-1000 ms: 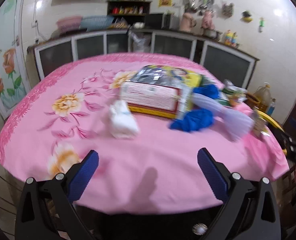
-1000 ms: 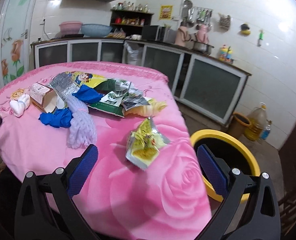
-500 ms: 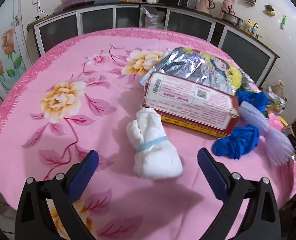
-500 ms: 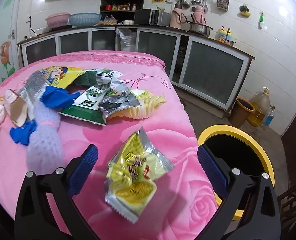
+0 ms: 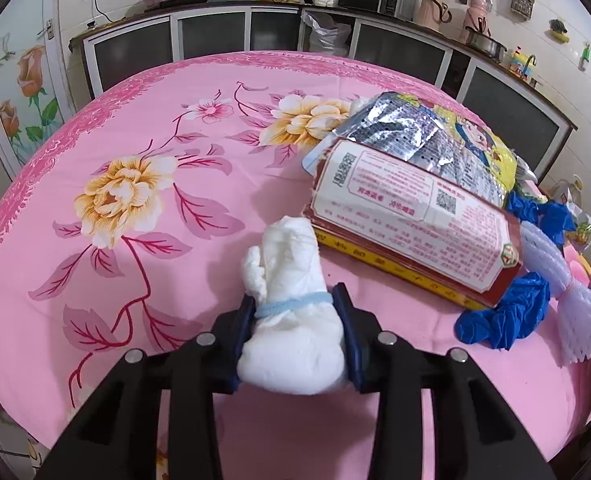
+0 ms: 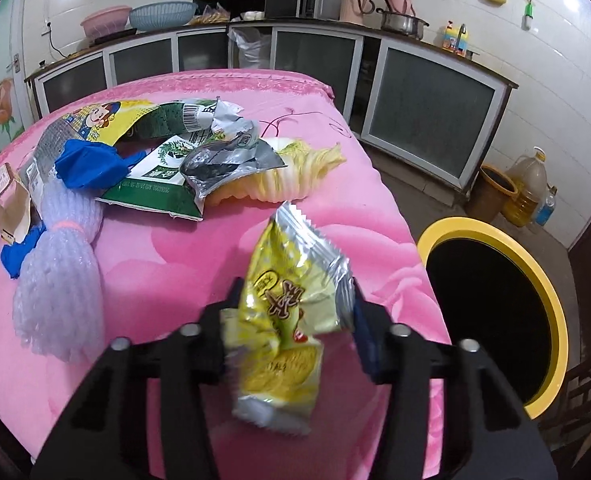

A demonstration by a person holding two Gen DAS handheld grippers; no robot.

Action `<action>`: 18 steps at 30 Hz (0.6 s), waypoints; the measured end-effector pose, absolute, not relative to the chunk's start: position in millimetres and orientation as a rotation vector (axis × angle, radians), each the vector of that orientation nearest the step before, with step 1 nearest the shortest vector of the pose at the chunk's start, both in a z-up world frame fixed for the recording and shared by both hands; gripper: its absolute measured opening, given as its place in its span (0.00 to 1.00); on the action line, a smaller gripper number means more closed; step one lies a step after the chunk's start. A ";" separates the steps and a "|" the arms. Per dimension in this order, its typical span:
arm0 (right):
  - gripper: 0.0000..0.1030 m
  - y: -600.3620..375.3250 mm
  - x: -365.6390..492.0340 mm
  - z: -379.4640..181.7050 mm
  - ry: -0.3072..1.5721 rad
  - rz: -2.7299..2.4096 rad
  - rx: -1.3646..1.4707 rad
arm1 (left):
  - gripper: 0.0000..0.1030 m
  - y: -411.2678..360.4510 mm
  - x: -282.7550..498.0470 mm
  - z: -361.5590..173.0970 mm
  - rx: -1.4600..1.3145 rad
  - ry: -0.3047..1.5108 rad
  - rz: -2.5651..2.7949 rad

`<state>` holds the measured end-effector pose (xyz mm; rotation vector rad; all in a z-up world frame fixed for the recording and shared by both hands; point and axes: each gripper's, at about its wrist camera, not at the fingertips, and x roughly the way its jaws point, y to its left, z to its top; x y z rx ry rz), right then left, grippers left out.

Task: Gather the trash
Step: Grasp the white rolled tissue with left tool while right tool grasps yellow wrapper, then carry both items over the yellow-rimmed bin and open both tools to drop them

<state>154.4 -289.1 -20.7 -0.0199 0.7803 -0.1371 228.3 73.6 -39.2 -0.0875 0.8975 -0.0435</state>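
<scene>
Kitchen, pink floral tablecloth [image 5: 143, 128]. Left gripper [image 5: 297, 312] clamped on white wad [image 5: 291, 320], beside red-white box [image 5: 411, 216]; only this view shows it clearly. Right gripper [image 6: 295, 300] pinches yellow snack packet [image 6: 291, 316]; only right view shows yellow-rimmed bin [image 6: 491, 312] beside table.

Box [image 5: 411, 220] on table [image 5: 135, 128], bin [image 6: 491, 308] right

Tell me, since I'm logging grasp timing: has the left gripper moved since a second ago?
Yes. The left gripper advanced across the pink tablecloth toward the red-and-white box and shut on the white tissue bundle, which earlier lay well ahead of its open fingers.
</scene>
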 end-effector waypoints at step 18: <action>0.23 -351.2 95.8 20.8 0.681 -0.156 0.145 | 0.31 9.6 177.5 36.4 -0.040 0.737 -0.234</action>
